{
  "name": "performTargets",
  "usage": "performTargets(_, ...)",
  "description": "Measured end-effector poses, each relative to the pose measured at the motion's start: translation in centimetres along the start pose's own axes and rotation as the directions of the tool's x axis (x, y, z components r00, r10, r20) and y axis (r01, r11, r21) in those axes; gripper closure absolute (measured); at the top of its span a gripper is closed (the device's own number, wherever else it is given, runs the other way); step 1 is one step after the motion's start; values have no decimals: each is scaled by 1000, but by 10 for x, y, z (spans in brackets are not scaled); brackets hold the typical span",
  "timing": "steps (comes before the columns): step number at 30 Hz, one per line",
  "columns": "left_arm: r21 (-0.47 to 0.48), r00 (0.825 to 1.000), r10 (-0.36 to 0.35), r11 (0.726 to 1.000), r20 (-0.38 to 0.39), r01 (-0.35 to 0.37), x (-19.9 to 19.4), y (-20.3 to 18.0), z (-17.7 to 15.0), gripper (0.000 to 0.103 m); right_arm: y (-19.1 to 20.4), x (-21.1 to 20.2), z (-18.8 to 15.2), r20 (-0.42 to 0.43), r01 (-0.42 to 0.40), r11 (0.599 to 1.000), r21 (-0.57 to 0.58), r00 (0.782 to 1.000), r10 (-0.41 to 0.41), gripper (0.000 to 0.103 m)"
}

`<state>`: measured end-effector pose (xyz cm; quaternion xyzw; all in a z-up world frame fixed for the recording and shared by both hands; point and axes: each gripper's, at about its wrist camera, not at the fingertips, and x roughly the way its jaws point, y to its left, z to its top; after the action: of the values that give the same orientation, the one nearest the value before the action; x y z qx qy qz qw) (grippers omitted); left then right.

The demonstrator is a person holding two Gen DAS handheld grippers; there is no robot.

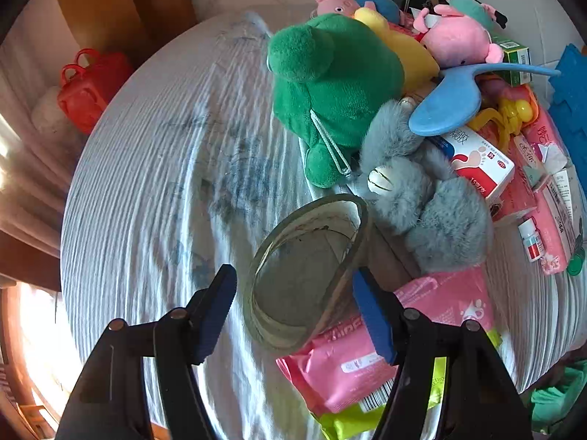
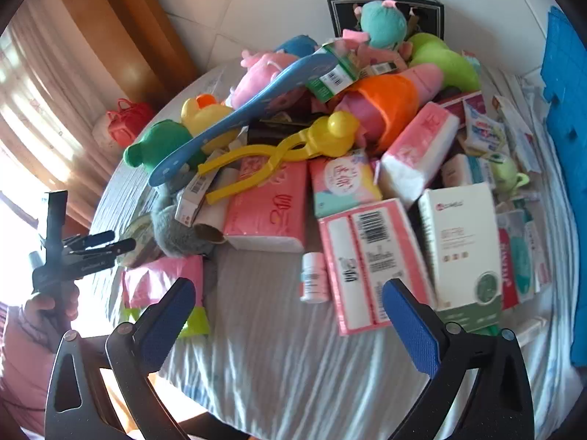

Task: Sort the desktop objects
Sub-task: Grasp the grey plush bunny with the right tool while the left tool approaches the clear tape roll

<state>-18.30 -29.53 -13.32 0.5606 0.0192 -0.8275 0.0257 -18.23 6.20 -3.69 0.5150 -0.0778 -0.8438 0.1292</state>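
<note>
a round table (image 1: 139, 220) with a striped cloth holds a big heap of things. the left side of the cloth is bare and the heap fills the right side.

the left gripper (image 1: 297, 315) points down at a roll of tape (image 1: 308, 275). its blue pads are spread wide. the tape sits between them, but i cannot tell if the pads touch it. the tape rests partly on a pink pack (image 1: 370, 359) and lies just beside a grey fluffy toy (image 1: 422, 198). a green frog toy (image 1: 330, 88) sits behind the grey one. a blue paddle (image 1: 451, 99) lies on top of the heap, near a pink pig toy (image 1: 458, 36) and a yellow duck toy (image 1: 400, 47). a red and white box (image 1: 477, 165) lies by the grey toy.

the right gripper (image 2: 290, 315) hangs over bare cloth at the front of the table. its blue pads are spread wide too, and nothing is between them. a small white bottle (image 2: 313, 277) stands just past them. beside the bottle lies a pink tissue pack (image 2: 367, 260), and next to that a white box (image 2: 462, 245). yellow tongs (image 2: 279, 154) lie higher on the heap, with an orange cup (image 2: 389, 106) behind them.

in the right wrist view, a hand (image 2: 47, 304) holds the left gripper at the far left edge of the table. a red bag (image 2: 126, 119) sits past the table near the curtain.
</note>
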Motion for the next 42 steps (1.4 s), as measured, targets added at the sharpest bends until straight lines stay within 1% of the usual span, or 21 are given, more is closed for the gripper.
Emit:
performTargets(2, 30, 997, -69, 997, -22, 70, 12, 4, 5, 38, 24, 22, 0, -29, -10, 1000, 17, 1000, 10, 0)
performTargets(3, 40, 995, -93, 995, -32, 94, 17, 4, 7, 35, 35, 32, 0, -45, -8, 1000, 23, 999, 9, 0)
performTargets(5, 82, 992, -114, 990, -56, 118, 26, 3, 10, 31, 59, 54, 2, -69, -1, 999, 32, 998, 4, 0)
performTargets(7, 94, 987, -138, 985, -82, 145, 35, 3, 12, 26, 77, 74, 4, -87, -8, 999, 40, 996, 12, 0)
performTargets(10, 104, 981, -172, 978, -87, 180, 41, 6, 13, 26, 101, 104, 10, -108, -15, 999, 45, 994, 20, 0)
performTargets(12, 104, 978, -191, 975, -78, 198, 41, 8, 13, 27, 114, 123, 16, -120, -21, 999, 43, 992, 26, 0)
performTargets(14, 109, 978, -199, 973, -62, 205, 39, 10, 11, 29, 125, 139, 20, -135, -5, 999, 37, 991, 10, 0)
performTargets(16, 104, 985, -170, 979, -32, 173, 36, 15, 11, 30, 133, 150, 26, -137, 10, 999, 37, 991, -4, 0)
performTargets(17, 98, 988, -156, 983, -10, 156, 34, 19, 12, 30, 136, 155, 28, -144, 14, 999, 35, 989, -9, 3)
performTargets(18, 90, 989, -145, 986, 7, 144, 32, 23, 14, 30, 139, 160, 29, -150, 27, 999, 32, 988, -22, 18)
performTargets(19, 86, 990, -137, 987, 18, 136, 31, 26, 16, 30, 140, 164, 31, -154, 50, 998, 24, 987, -46, 30)
performTargets(21, 76, 991, -134, 988, 26, 132, 32, 30, 21, 30, 144, 172, 33, -157, 111, 994, -5, 981, -110, 31)
performTargets(24, 62, 990, -137, 989, 22, 136, 35, 30, 24, 30, 146, 183, 36, -146, 154, 988, -23, 977, -155, 29)
performTargets(26, 63, 990, -140, 988, 25, 138, 34, 27, 23, 30, 150, 189, 36, -148, 201, 978, -59, 967, -208, 33)
performTargets(27, 67, 990, -137, 989, 31, 135, 31, 26, 21, 31, 153, 188, 35, -147, 228, 971, -79, 960, -237, 43)
performTargets(28, 73, 990, -135, 989, 39, 132, 27, 24, 20, 31, 155, 186, 33, -147, 242, 966, -87, 956, -253, 50)
performTargets(31, 76, 987, -140, 988, 72, 135, 10, 23, 15, 32, 156, 163, 28, -133, 214, 975, -68, 966, -221, 58)
performTargets(34, 80, 980, -155, 986, 122, 146, -13, 22, 13, 37, 152, 131, 23, -107, 143, 990, -22, 984, -144, 61)
performTargets(36, 82, 975, -164, 985, 153, 153, -26, 20, 14, 43, 150, 108, 21, -74, 118, 993, -8, 990, -118, 63)
performTargets(39, 94, 969, -173, 983, 174, 158, -32, 15, 21, 45, 150, 76, 22, -13, 119, 993, -9, 993, -119, 65)
performTargets(42, 90, 971, -179, 982, 158, 166, -33, 9, 16, 45, 140, 49, 21, 49, 140, 990, -14, 989, -139, 65)
